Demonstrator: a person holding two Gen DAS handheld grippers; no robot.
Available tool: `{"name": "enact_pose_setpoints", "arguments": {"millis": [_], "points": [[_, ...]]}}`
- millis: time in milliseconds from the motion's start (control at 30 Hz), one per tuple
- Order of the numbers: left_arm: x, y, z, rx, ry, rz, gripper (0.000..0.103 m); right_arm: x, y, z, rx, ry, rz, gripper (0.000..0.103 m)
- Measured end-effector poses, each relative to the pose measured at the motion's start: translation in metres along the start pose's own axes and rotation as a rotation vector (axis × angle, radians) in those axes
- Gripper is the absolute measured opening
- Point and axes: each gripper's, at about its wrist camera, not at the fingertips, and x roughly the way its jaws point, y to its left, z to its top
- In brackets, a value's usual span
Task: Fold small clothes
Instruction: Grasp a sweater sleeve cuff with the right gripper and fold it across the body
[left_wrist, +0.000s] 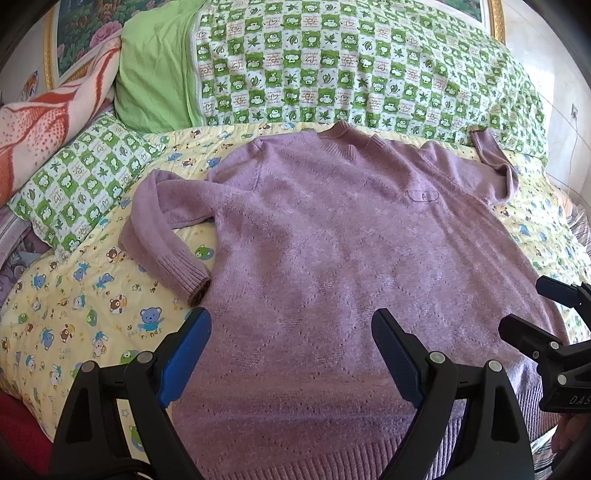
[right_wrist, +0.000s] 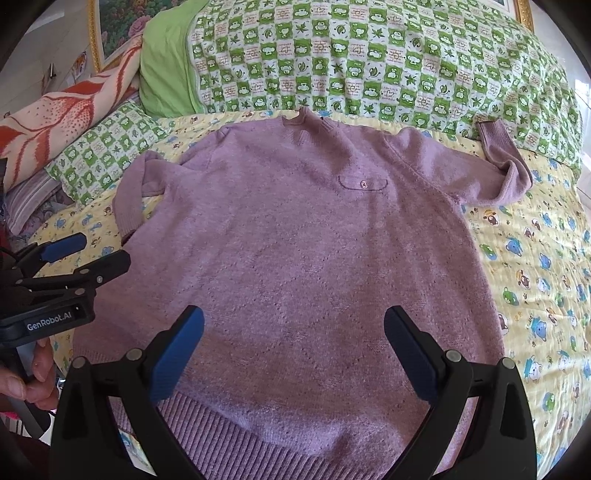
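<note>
A lilac knitted sweater (left_wrist: 332, 236) lies flat, front up, on the bed, collar away from me; it also shows in the right wrist view (right_wrist: 295, 240). Its left sleeve (left_wrist: 162, 236) is bent back toward the hem. Its right sleeve (right_wrist: 495, 162) is bent up against the quilt. A small chest pocket (right_wrist: 364, 183) has a button. My left gripper (left_wrist: 291, 332) is open and empty above the hem's left part. My right gripper (right_wrist: 293, 328) is open and empty above the hem's middle. Each gripper shows in the other's view, the right (left_wrist: 535, 314) and the left (right_wrist: 85, 251).
A yellow cartoon-print sheet (left_wrist: 74, 314) covers the bed. A green checked quilt (left_wrist: 351, 66) lies rolled behind the sweater, a matching pillow (left_wrist: 85, 181) and an orange patterned blanket (left_wrist: 48, 118) to the left. A gilt-framed picture (left_wrist: 85, 33) hangs behind.
</note>
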Motion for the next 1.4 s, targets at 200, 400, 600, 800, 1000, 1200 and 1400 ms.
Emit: {"name": "enact_pose_setpoints", "arguments": {"millis": [200, 400, 600, 800, 1000, 1200, 1400], "points": [[0.008, 0.000, 0.001, -0.009, 0.039, -0.012, 0.089, 0.003, -0.001, 0.001, -0.007, 0.014, -0.010, 0.098], [0.017, -0.004, 0.002, -0.003, 0.076, -0.019, 0.089, 0.010, -0.012, 0.005, 0.019, 0.141, -0.029, 0.098], [0.038, -0.011, 0.023, -0.011, 0.108, -0.029, 0.089, 0.011, -0.047, 0.024, 0.078, 0.046, -0.040, 0.098], [0.072, -0.017, 0.067, -0.031, 0.154, -0.057, 0.089, 0.019, -0.123, 0.060, 0.173, 0.001, -0.114, 0.098], [0.114, -0.025, 0.116, -0.070, 0.177, -0.083, 0.090, 0.032, -0.217, 0.120, 0.253, -0.054, -0.206, 0.097], [0.164, -0.038, 0.154, -0.086, 0.201, -0.078, 0.090, 0.068, -0.302, 0.185, 0.295, -0.081, -0.271, 0.092], [0.214, -0.049, 0.182, -0.116, 0.230, -0.080, 0.090, 0.131, -0.359, 0.235, 0.300, -0.040, -0.320, 0.086]]}}
